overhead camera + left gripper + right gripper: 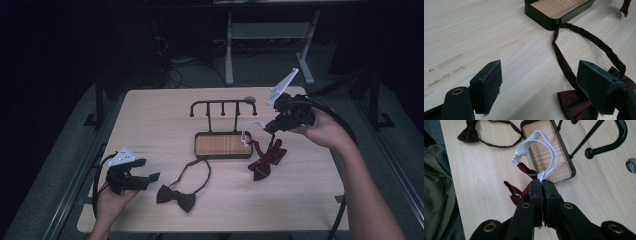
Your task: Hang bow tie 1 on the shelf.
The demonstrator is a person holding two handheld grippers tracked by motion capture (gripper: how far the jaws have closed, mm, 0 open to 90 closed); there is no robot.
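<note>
A dark maroon bow tie [176, 196] [574, 106] lies flat near the table's front, its strap loop [586, 37] reaching toward the rack base. My left gripper [149, 179] [539, 87] is open just left of it, low over the table, with one jaw over the bow's edge. A red striped bow tie [266, 160] [518, 192] hangs partly lifted by its white elastic strap [251, 127] [536, 142]. My right gripper [271, 126] [542, 183] is shut on that strap, right of the rack.
A black hook rack [223, 105] [604, 147] stands on a wood-topped base [222, 145] [546, 150] [556, 10] at mid table. A round grommet hole [249, 99] sits behind it. Green fabric [436, 190] lies past the table edge.
</note>
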